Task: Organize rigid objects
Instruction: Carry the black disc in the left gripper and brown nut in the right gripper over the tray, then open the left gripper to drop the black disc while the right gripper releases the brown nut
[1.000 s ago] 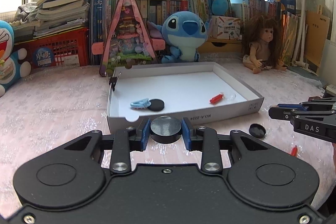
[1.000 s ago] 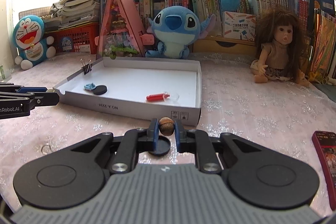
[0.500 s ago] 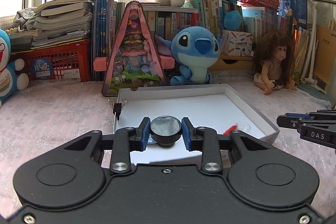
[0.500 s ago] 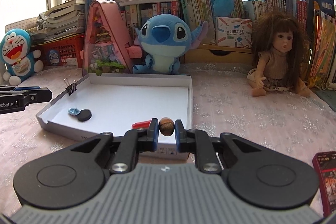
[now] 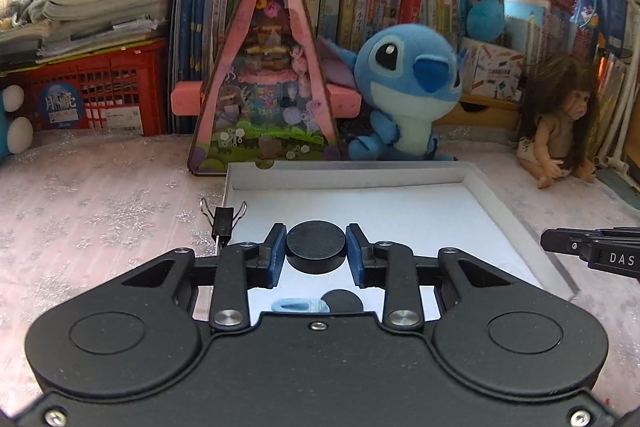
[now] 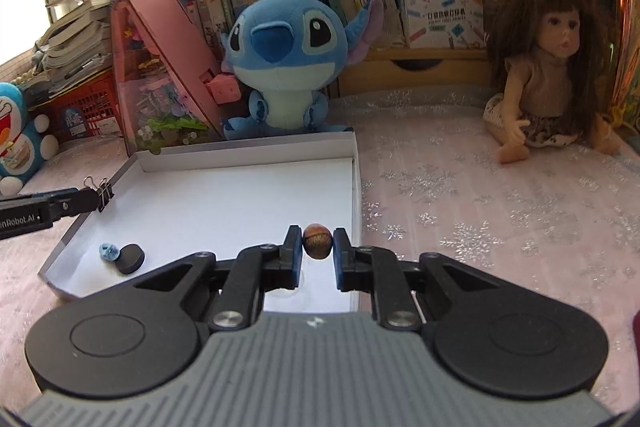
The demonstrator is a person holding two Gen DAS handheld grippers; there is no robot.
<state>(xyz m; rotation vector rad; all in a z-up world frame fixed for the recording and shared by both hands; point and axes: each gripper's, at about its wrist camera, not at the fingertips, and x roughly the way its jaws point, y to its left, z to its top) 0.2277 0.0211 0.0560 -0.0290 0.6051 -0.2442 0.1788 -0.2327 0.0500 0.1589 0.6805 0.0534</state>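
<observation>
- The black disc (image 5: 316, 242) sits clamped between the blue pads of the left hand-held gripper (image 5: 316, 253), flat face up, raised above the white floor of the tray.
- The brown nut (image 6: 317, 241) is pinched between the pads of the right hand-held gripper (image 6: 317, 247), held over the tray's near right part, close to its right wall.
- The shallow white cardboard tray (image 6: 356, 163) lies directly ahead of and below both hand-held grippers.
- In the tray, a second black disc (image 6: 129, 258) rests on the floor with a small light-blue clip (image 6: 109, 251) touching it on its left; both lie ahead and to the left of the right hand-held gripper, and below the fingers of the left one.
- A black binder clip (image 5: 224, 221) is fastened on the tray's left wall, just left of the left hand-held gripper's fingers.
- A clear item under the right hand-held gripper's fingers shows only as a faint outline; its identity cannot be determined.
- The tray rests on a worktop (image 6: 480, 195) covered with a pale pink snowflake-patterned cloth.
- Beyond the tray's far wall stand a blue plush toy (image 6: 282, 67) and a pink triangular playhouse (image 5: 272, 75); a long-haired doll (image 6: 548, 67) sits ahead and to the right.
</observation>
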